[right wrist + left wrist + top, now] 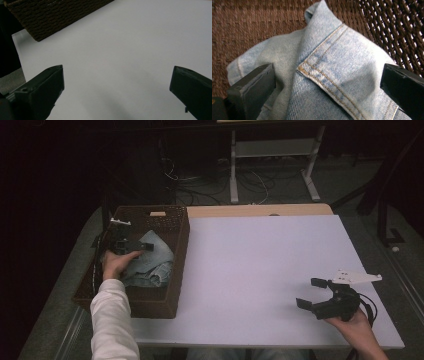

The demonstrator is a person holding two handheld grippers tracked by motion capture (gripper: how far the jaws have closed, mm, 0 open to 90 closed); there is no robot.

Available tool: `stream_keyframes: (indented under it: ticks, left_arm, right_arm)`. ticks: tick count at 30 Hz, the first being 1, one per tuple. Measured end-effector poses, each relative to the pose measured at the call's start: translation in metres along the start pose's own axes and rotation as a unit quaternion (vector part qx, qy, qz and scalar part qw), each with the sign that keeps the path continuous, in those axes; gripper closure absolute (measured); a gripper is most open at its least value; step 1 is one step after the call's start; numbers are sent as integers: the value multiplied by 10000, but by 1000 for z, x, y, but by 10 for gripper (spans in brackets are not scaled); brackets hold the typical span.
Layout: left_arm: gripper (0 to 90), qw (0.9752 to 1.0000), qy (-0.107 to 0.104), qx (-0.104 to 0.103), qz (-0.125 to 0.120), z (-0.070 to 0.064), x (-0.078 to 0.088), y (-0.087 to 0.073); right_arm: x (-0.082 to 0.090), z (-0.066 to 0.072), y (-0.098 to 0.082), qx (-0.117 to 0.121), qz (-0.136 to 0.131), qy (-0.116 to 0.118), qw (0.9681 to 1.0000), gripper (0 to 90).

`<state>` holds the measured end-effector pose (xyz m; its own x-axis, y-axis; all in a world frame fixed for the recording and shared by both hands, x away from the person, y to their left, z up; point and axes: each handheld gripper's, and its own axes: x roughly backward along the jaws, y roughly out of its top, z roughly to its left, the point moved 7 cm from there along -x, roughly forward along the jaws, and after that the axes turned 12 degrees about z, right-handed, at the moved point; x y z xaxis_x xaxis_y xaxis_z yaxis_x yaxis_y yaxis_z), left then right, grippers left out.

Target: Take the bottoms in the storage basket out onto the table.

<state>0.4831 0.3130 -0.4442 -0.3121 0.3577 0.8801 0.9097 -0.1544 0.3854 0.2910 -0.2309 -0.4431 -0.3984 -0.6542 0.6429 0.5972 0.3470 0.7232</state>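
**Left gripper over denim in the basket, right gripper idle on the table**

Where the table's left edge carries a dark woven basket (170, 270), the person's left hand (116, 264) reaches down into it with the left gripper (131, 246). Its jaws are spread wide apart, one on each side of a fold of pale blue denim (332, 72), and they grasp nothing. The denim lies crumpled on the basket's floor, towards its far half and against its right wall. A doubled seam in tan thread runs across the cloth between the jaws in the left gripper view, and the brown weave of the basket rises behind it. No label or writing can be read on the cloth. A small pale tag sits on the basket's far rim, too small to read.

Across the white table (260, 265), well apart from the basket, the right hand (356, 326) rests near the front right corner holding the right gripper (311, 293). Its jaws are also spread wide and released, with only bare tabletop between them; the basket's corner shows farther off in the right gripper view.
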Motion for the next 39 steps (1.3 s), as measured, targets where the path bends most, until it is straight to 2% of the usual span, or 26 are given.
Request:
stream_keyframes:
  ticks: [6,8,15,23,26,28,30,33,39]
  left_arm:
    - [80,9999,113,-56,5,0,0,0]
    - [144,9998,113,-133,30,-1,0,-1]
    - [227,9991,221,-360,39,-3,1,-1]
    - [395,9987,187,-459,142,-6,-2,-3]
    - [487,9981,264,-534,181,-7,-1,-3]
    - [607,9968,359,-684,198,-8,0,-3]
    - [725,9961,349,-779,203,-9,2,-3]
    - [777,9965,302,-749,229,-11,4,-3]
    - [791,9976,200,-621,219,-13,11,-3]
  right_arm:
    - [0,1,0,3,10,7,10000,0]
    - [0,1,0,1,7,7,10000,0]
    - [0,0,0,4,9,-2,10000,0]
    - [-1,0,0,-6,13,-3,10000,0]
    - [-2,0,0,-5,32,0,10000,0]
    - [-2,1,0,-6,34,4,10000,0]
    - [-2,0,0,-3,37,1,10000,0]
    - [-2,0,0,-15,31,5,10000,0]
    - [-1,0,0,-18,21,1,10000,0]
